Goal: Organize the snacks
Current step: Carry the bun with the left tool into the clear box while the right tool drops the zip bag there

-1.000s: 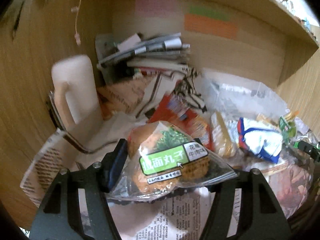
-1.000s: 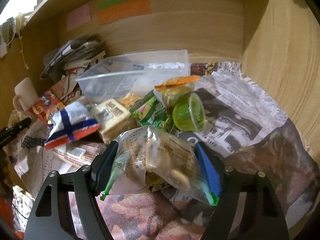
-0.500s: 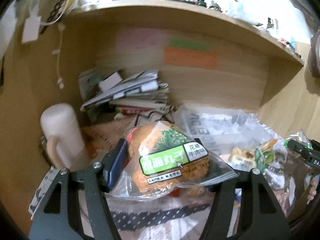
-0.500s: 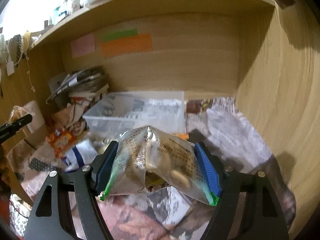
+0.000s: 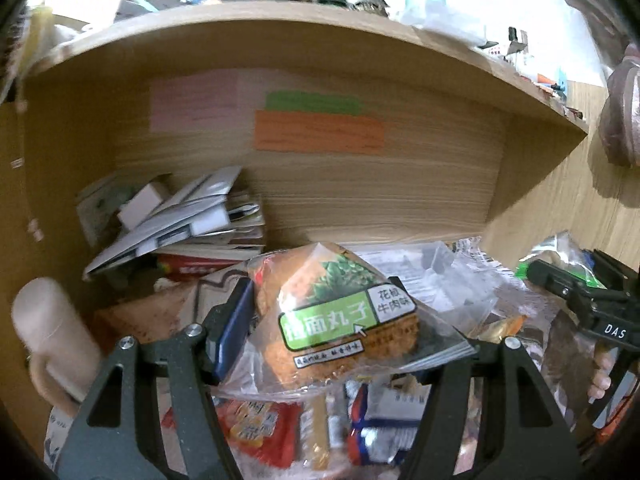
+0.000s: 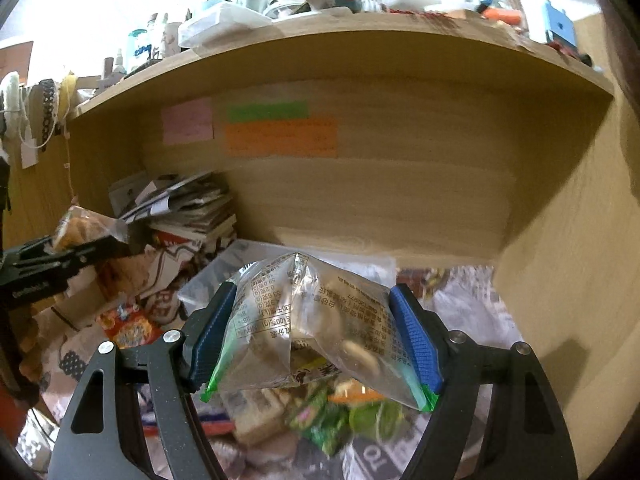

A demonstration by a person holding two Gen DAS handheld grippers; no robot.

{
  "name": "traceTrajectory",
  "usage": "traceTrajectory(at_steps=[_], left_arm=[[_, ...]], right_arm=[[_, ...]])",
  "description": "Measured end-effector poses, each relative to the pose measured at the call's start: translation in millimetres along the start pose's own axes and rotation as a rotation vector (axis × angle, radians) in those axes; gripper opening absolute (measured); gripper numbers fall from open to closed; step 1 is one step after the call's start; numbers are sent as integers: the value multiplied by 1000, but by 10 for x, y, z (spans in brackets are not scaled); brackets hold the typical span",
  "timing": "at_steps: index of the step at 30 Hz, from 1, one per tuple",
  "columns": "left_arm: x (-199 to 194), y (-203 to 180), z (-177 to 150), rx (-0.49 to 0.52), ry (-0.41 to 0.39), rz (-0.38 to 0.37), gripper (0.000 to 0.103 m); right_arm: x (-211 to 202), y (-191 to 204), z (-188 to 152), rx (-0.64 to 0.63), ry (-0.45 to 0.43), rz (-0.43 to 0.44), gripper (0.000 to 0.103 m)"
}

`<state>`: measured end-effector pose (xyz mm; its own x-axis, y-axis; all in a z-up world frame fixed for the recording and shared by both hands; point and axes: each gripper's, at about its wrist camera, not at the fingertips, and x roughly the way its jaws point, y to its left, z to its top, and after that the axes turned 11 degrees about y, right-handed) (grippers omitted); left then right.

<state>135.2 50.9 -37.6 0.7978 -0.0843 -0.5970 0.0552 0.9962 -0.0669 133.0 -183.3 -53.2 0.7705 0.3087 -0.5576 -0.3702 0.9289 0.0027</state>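
Left wrist view: the left hand-held gripper (image 5: pixel 344 336) is clamped on a clear snack bag (image 5: pixel 340 320) with a green label and orange-brown pieces inside; the blue pad (image 5: pixel 232 332) on one side presses into the bag, which is held up above the worktop. Below it lie a red snack pack (image 5: pixel 260 428) and a blue-and-white packet (image 5: pixel 380 428) among other wrappers. A cream mug (image 5: pixel 52 340) stands at the left, and a slanting pile of papers and books (image 5: pixel 180 224) leans against the wooden back wall (image 5: pixel 360 200). On that wall are a pink note (image 5: pixel 192 104), a green note (image 5: pixel 312 102) and an orange note (image 5: pixel 320 132). At the right edge the right hand-held gripper (image 5: pixel 580 296) comes into view with a bag in it, and fingers (image 5: pixel 600 372) of a hand show beneath.

Right wrist view: the right hand-held gripper (image 6: pixel 316 340) is closed on a clear bag with green edges (image 6: pixel 312 320), printed text facing the camera, pale pieces inside; both blue pads press its sides, and it is held above the worktop. Under it lie green wrappers (image 6: pixel 328 424) and a pale cracker pack (image 6: pixel 260 412). A clear plastic box (image 6: pixel 224 272) sits behind the bag. At the left the other hand-held gripper carries its orange snack bag. A shelf (image 6: pixel 320 28) above is crowded with bottles and small things.
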Motion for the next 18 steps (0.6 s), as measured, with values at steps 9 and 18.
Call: traceTrajectory(at_steps=[9, 18], left_arm=[[571, -157, 247, 45, 63, -23, 65], [919, -66, 233, 17, 121, -30, 65]], right_arm=[[472, -90, 245, -36, 57, 14, 59], [770, -229, 104, -29, 222, 61, 60]])
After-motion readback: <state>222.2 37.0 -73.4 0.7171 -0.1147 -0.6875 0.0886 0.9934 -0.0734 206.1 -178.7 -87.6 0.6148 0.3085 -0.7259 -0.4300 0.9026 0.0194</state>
